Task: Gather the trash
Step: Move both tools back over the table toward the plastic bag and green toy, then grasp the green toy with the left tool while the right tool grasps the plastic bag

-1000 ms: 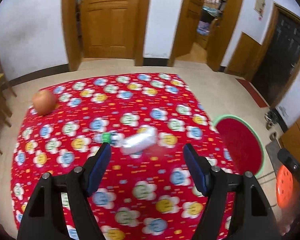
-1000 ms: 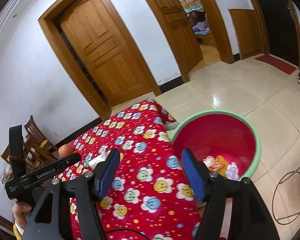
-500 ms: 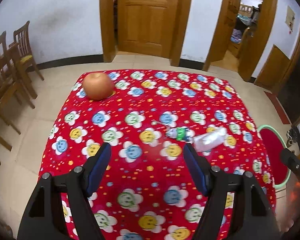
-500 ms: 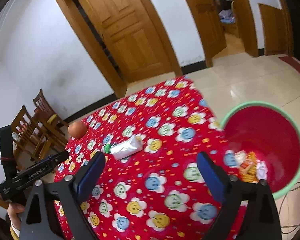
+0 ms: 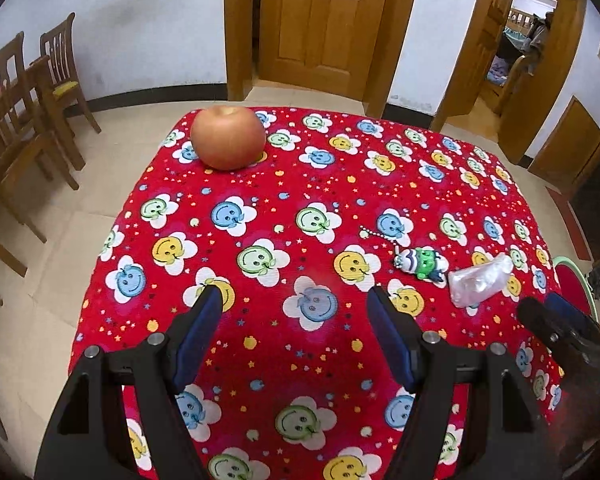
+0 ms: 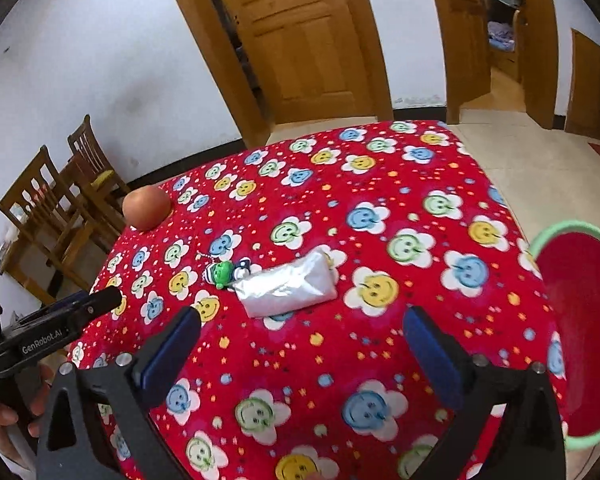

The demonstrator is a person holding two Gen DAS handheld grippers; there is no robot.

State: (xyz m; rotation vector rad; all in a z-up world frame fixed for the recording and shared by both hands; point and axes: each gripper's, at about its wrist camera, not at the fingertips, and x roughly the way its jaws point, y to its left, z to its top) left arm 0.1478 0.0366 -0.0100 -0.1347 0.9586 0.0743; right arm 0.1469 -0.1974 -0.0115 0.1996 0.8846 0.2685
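A crumpled clear plastic wrapper (image 6: 286, 289) lies on the red smiley-flower tablecloth (image 6: 380, 208), just ahead of my right gripper (image 6: 300, 332), which is open and empty above the cloth. The wrapper also shows in the left wrist view (image 5: 480, 280), at the right. My left gripper (image 5: 296, 312) is open and empty over the cloth's near middle, left of the wrapper. A red bin with a green rim (image 6: 576, 320) stands off the table's right edge; its rim shows in the left wrist view (image 5: 568, 276).
A small green and striped toy keychain (image 6: 222, 272) lies touching the wrapper's left end; it also shows in the left wrist view (image 5: 420, 262). An apple (image 5: 228, 136) sits at the far left corner. Wooden chairs (image 5: 24, 112) stand left of the table. Doors are behind.
Both grippers have swung left and come lower toward the table. The right view turned from the bin to the wrapper. The wrapper and toy have not moved.
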